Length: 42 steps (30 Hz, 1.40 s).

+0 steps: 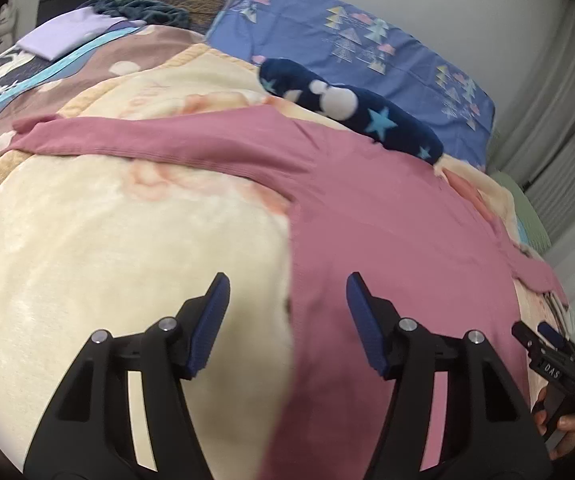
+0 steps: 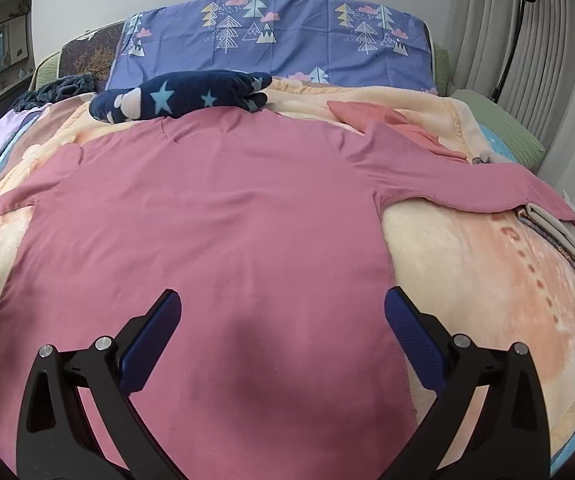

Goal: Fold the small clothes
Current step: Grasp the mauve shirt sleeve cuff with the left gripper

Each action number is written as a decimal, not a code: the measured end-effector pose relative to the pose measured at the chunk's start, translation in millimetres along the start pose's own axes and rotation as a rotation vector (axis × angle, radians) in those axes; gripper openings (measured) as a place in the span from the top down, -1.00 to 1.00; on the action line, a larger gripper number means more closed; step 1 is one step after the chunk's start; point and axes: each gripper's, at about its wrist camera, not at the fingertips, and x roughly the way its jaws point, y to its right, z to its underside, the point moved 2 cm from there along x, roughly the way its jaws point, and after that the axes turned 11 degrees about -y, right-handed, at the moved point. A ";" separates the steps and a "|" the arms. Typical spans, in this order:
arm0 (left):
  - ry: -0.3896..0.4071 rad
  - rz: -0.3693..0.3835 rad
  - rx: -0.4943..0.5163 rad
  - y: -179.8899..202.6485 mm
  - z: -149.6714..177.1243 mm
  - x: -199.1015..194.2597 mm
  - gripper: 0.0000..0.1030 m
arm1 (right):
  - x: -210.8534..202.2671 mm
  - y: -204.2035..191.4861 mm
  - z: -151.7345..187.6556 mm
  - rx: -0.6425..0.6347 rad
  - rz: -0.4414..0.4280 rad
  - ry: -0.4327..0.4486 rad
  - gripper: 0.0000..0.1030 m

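**Pink shirt spread flat on the bed, both tongs open over its hem**

Nearest, the left tongs (image 1: 287,292) hang open and empty over the left side edge of the pink long-sleeved shirt (image 2: 215,208); the right tongs (image 2: 283,308) gape over its right seam, likely so each takes a side for folding. The shirt lies flat on a cream blanket (image 2: 467,264), long axis running from the hem up to the neckline at a navy star-print bundle (image 2: 183,94), sleeves outstretched sideways

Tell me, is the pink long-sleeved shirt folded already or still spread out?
Spread out. The pink long-sleeved shirt lies flat on the cream blanket, both sleeves stretched sideways, no fold made.
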 end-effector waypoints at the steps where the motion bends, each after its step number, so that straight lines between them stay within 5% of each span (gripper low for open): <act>1: 0.007 -0.008 -0.007 -3.3 -1.6 -1.7 -0.18 | 1.4 0.4 -0.1 0.002 0.002 -0.005 -0.97; 18: 0.014 -0.048 -0.070 -52.8 -30.0 -1.5 -0.27 | 5.9 -10.7 -14.4 -0.036 0.008 -0.014 -0.97; 27: 0.059 -0.067 -0.483 -222.2 -84.1 3.8 -0.13 | 14.2 -4.7 -17.9 -0.018 0.023 -0.028 -0.97; 32: 0.108 0.008 -0.685 -278.9 -106.0 17.9 -0.11 | 19.4 -4.0 -19.0 -0.018 0.033 -0.035 -0.97; 34: 0.143 -0.002 -0.737 -290.6 -113.6 20.2 0.17 | 20.8 -3.2 -20.1 -0.018 0.038 -0.034 -0.97; 35: 0.152 -0.002 -0.751 -293.8 -117.8 21.5 0.57 | 21.3 -2.7 -20.3 -0.016 0.038 -0.034 -0.97; 36: 0.152 0.017 -0.758 -294.1 -122.1 22.1 0.92 | 22.1 -1.1 -21.0 -0.012 0.037 -0.034 -0.97; 38: 0.177 0.023 -0.715 -277.0 -135.0 12.2 0.92 | 24.7 1.6 -22.3 -0.007 0.039 -0.034 -0.97; 42: 0.258 0.042 -0.388 -168.7 -175.1 -26.1 0.92 | 31.6 8.0 -28.5 0.016 0.051 -0.036 -0.97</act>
